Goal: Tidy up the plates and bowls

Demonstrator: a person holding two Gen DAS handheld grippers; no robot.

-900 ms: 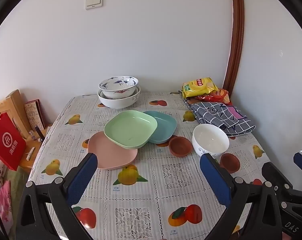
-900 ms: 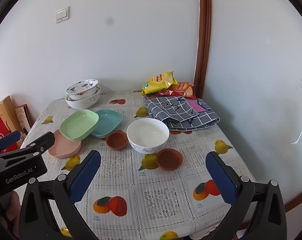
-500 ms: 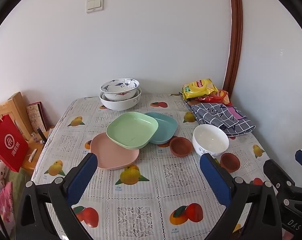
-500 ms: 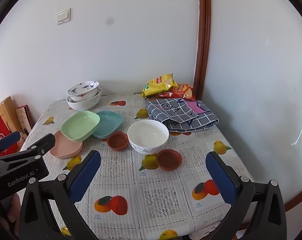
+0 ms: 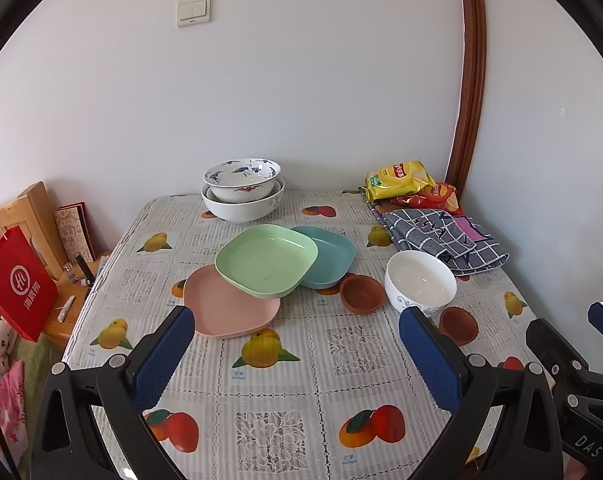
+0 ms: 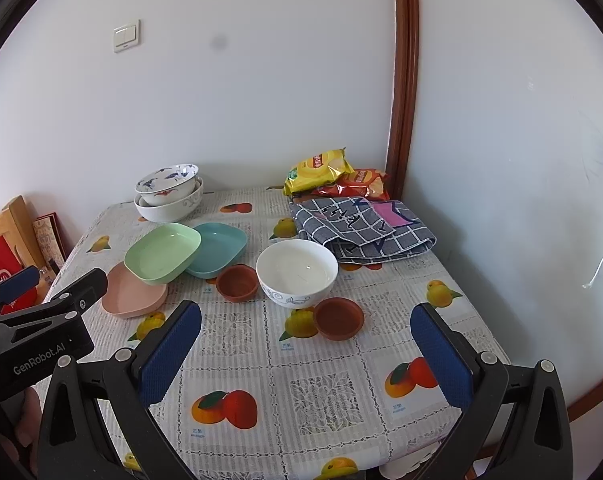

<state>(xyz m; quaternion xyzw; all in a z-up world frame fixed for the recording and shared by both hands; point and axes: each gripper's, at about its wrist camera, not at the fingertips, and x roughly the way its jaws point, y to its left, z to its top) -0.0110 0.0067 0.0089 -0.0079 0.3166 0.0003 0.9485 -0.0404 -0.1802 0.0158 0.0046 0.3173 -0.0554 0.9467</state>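
Observation:
A green plate (image 5: 266, 259) rests tilted across a pink plate (image 5: 229, 308) and a teal plate (image 5: 330, 254) in mid-table. A white bowl (image 5: 420, 281) stands to their right between two small brown dishes, one on each side (image 5: 361, 293) (image 5: 458, 325). Two patterned bowls (image 5: 242, 190) are stacked at the back. My left gripper (image 5: 297, 344) is open and empty above the table's near part. My right gripper (image 6: 305, 340) is open and empty, near the front edge. The same plates (image 6: 163, 252) and white bowl (image 6: 296, 272) show in the right wrist view.
A folded checked cloth (image 5: 441, 236) and snack bags (image 5: 401, 179) lie at the back right by the wall. A red paper bag (image 5: 15, 284) and a wooden chair (image 5: 33, 212) stand left of the table. The table (image 5: 293, 400) has a fruit-print cloth.
Both grippers have drawn back and risen slightly, so the table looks a little farther away. Nothing on the table has moved.

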